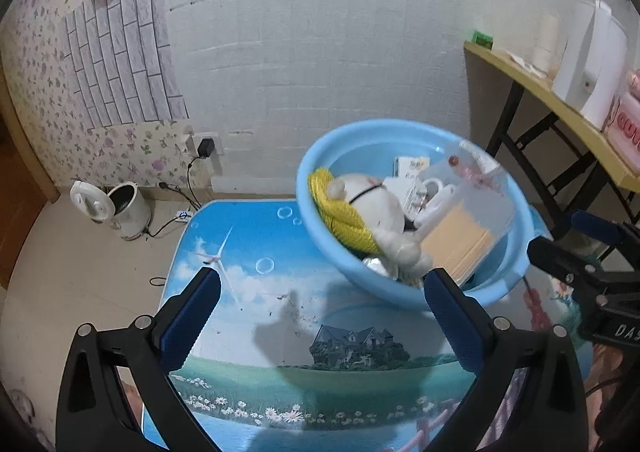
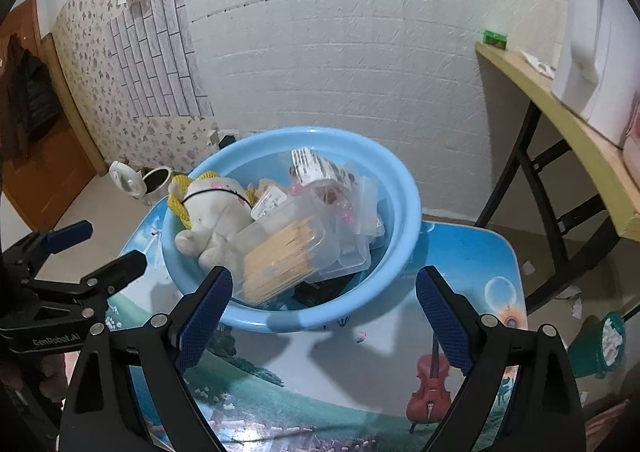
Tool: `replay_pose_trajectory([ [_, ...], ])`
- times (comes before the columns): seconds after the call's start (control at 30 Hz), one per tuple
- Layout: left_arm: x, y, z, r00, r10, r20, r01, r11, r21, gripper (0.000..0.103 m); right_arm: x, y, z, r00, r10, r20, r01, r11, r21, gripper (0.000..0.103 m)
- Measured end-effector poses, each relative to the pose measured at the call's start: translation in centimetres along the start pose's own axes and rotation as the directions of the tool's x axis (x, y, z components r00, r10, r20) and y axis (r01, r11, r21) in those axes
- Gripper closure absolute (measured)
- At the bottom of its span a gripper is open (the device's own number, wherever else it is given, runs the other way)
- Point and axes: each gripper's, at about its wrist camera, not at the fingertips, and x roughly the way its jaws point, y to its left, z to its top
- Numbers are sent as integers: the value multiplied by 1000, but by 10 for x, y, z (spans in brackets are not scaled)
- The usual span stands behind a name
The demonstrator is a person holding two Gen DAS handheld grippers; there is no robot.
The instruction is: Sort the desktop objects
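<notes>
A light blue basin (image 1: 320,172) (image 2: 404,188) stands on a small table with a printed landscape top (image 1: 248,332) (image 2: 360,368). It holds a white plush toy (image 1: 384,204) (image 2: 216,212), a yellow rope (image 1: 340,208), a clear box of wooden sticks (image 1: 460,240) (image 2: 280,256), clear plastic bags and small cards. My left gripper (image 1: 320,288) is open and empty, in front of the basin and to its left. My right gripper (image 2: 324,288) is open and empty, its fingers level with the basin's near rim. Each gripper shows at the edge of the other's view.
A white kettle (image 1: 124,212) with its lid open stands on the floor by the wall, its cable running to a socket. A yellow folding table (image 1: 552,92) (image 2: 560,108) with white items stands at the right. A green dustpan (image 2: 600,348) lies on the floor.
</notes>
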Motion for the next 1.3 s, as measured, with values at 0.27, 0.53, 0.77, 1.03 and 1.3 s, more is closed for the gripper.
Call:
replay_pose_trajectory([
  [0.27, -15, -3, 11, 1000, 9, 15, -10, 1000, 9, 1, -23, 1, 10, 999, -21, 34, 20, 1000, 13, 12],
  [0.53, -18, -3, 15, 1000, 8, 5, -8, 1000, 18, 1, -23, -4, 13, 1000, -24, 9, 23, 999, 37, 12],
  [0.77, -27, -7, 17, 998, -7, 57, 6, 1000, 22, 1, -12, -5, 12, 1000, 4, -18, -3, 998, 61, 2],
  [1.03, -23, -8, 14, 999, -12, 49, 10, 1000, 29, 1, -5, -6, 7, 1000, 3, -23, -1, 997, 78, 1],
  [1.3, -24, -8, 14, 998, 19, 52, -21, 999, 40, 1, -6, -3, 6, 1000, 3, -28, -2, 998, 56, 1],
])
